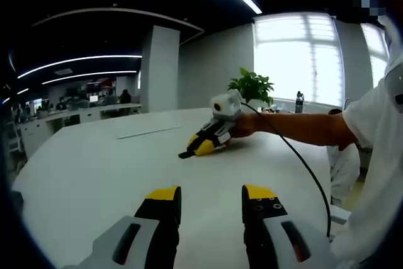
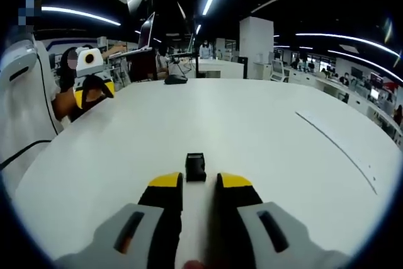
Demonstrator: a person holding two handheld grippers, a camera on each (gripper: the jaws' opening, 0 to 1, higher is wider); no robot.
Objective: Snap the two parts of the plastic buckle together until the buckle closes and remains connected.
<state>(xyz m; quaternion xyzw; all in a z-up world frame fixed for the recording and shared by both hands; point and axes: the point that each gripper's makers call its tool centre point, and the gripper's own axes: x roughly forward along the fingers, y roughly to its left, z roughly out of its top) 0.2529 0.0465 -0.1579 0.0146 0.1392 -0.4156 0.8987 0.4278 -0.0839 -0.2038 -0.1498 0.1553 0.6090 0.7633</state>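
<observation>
1. Lay flat on the white table [image 2: 264, 130]: the black buckle [image 2: 196, 167], just past the tips of the right gripper [image 2: 200, 181], at 12 o'clock from them, centred on the narrow gap.
2. Stood slightly parted, those right jaws, closed on nothing; whether touching the buckle, impossible to tell.
3. Hovered wide open and empty over bare tabletop: the left gripper [image 1: 211, 194].
4. Seen from there, at 12 o'clock, the right gripper low over the table, well apart.

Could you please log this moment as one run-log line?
right tongs: open, just behind buckle on table | left tongs: open, empty
</observation>
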